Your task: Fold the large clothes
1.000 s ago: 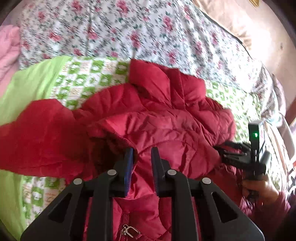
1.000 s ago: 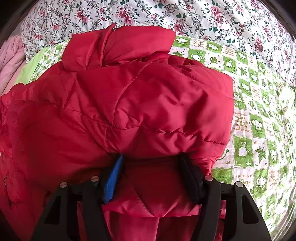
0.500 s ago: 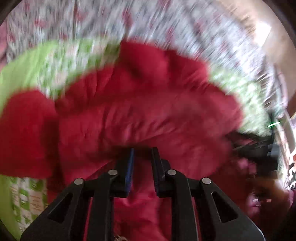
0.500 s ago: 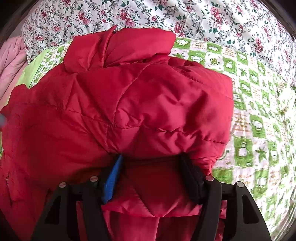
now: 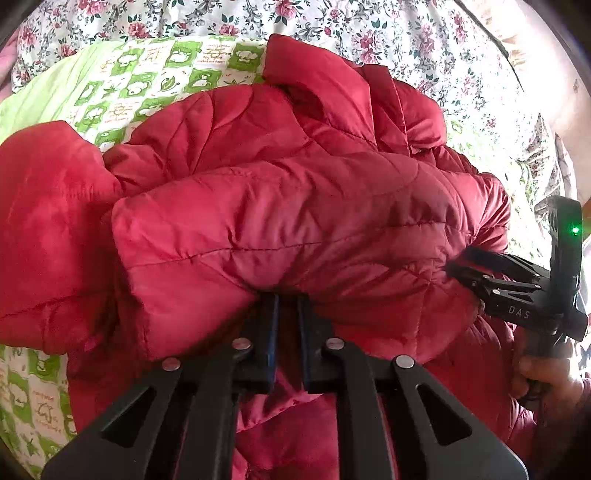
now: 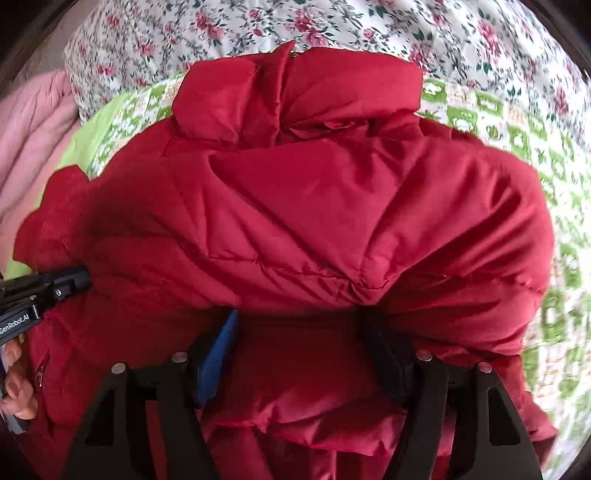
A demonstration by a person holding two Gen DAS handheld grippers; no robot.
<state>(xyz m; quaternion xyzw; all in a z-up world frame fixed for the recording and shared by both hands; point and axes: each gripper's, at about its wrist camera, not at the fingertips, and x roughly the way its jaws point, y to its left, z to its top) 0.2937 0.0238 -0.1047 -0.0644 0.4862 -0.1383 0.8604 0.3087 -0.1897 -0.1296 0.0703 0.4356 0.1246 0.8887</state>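
Observation:
A puffy red quilted jacket (image 5: 295,206) lies bunched on the bed, a thick fold of it doubled over toward me. My left gripper (image 5: 287,299) is shut on the near edge of that fold, its jaws almost together on the fabric. In the right wrist view the jacket (image 6: 314,221) fills the middle, collar at the far side. My right gripper (image 6: 301,317) has a wide wad of the jacket between its fingers, and its jaws are opening while the fabric still fills the gap. Each gripper shows in the other's view: right gripper (image 5: 452,267), left gripper (image 6: 75,282).
A green and white checked quilt (image 5: 147,85) lies under the jacket, over a floral sheet (image 5: 369,29). Pink cloth (image 6: 33,133) is heaped at the far left. A person's hands (image 5: 546,380) (image 6: 14,387) hold the gripper handles at the view edges.
The left gripper has sunk with the jacket's fold, which now lies doubled over the body, and its jaws stand closer together. The right gripper shifted a little sideways and its jaws stand slightly wider.

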